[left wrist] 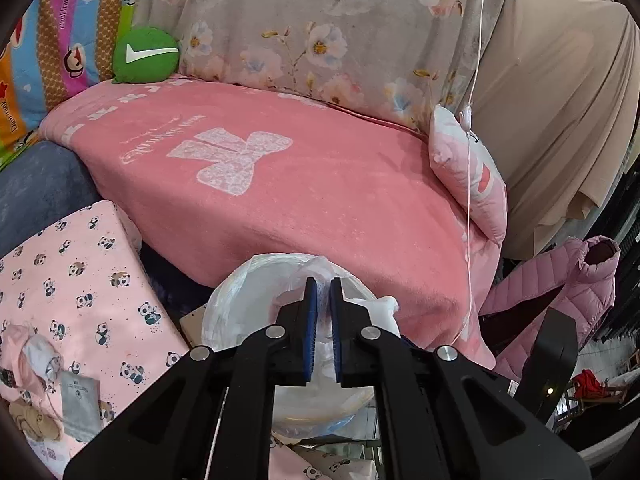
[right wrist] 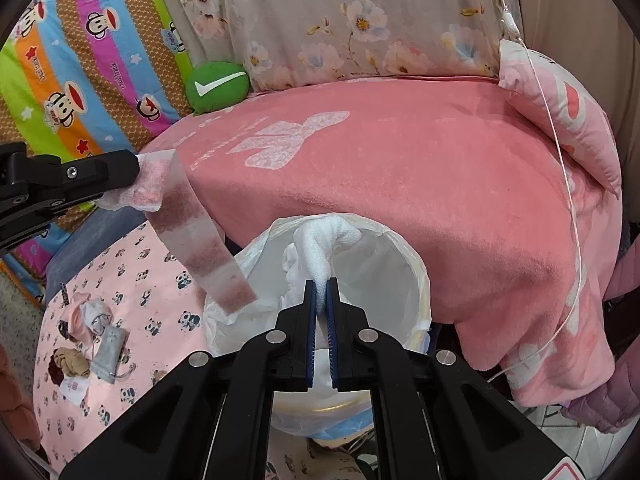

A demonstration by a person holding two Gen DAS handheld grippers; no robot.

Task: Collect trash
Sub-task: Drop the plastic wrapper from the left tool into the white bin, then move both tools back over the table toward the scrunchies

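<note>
At nine o'clock in the right wrist view, the left claw (right wrist: 136,178) is reaching in from the side and pinching a translucent strip of wipe (right wrist: 192,228), its free end dangling toward the bin's rim. In the left wrist view that claw (left wrist: 324,292) is showing its blue pads nearly together with white material between them, over the bin.

At six o'clock, the right claw (right wrist: 321,286) is clamping a wad of white tissue (right wrist: 320,244) directly above the lined trash bin (right wrist: 400,272), whose white bag is folding over the rim.

My guess is both pieces are about to be dropped. The strip is hanging partly outside the rim, so on release it could be landing on the panda-print cover (right wrist: 132,280) instead. The bag's loose edge could also be snagging on a claw and pulling out with it, and the thin white cord (right wrist: 568,200) at three o'clock could be catching a passing arm.

The surface is a bed, not a worktop: a pink blanket (right wrist: 400,184) is spreading across twelve o'clock, a green round cushion (right wrist: 218,86) is sitting at eleven, a small pink pillow (right wrist: 568,120) at two. Floral bedding (right wrist: 340,20) and a striped monkey-print quilt (right wrist: 80,60) are backing the scene. More small clutter (right wrist: 96,336) is lying on the panda cover at eight o'clock.
</note>
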